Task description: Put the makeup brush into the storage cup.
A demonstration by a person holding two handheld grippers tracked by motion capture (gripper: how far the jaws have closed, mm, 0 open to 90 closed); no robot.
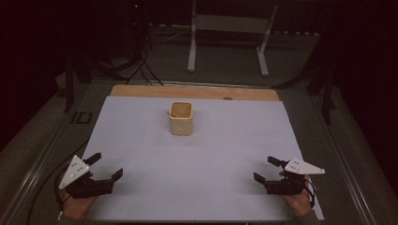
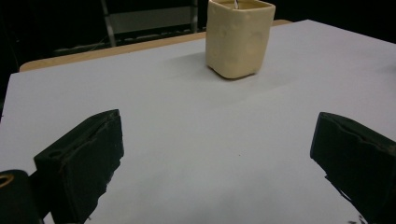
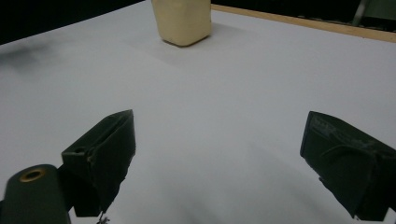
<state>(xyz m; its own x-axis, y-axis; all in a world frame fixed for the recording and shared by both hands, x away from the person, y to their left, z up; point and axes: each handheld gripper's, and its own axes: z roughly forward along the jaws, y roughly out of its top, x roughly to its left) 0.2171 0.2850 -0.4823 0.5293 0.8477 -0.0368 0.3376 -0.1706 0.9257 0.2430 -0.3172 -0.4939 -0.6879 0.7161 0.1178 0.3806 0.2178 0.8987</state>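
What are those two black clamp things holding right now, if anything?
Nothing. The left gripper and right gripper are both open and empty; the cream square cup stands untouched.

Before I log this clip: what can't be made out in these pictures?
- Cream square cup: contents, high view, too dim and small.
- Its rim, right gripper view, cut off by the top edge.
- The small thing on its rim, left gripper view, cropped and too small to identify.

Dim lab: white-sheeted table (image 1: 141, 140), metal stand legs (image 1: 192, 47), floor cables (image 1: 141, 65).
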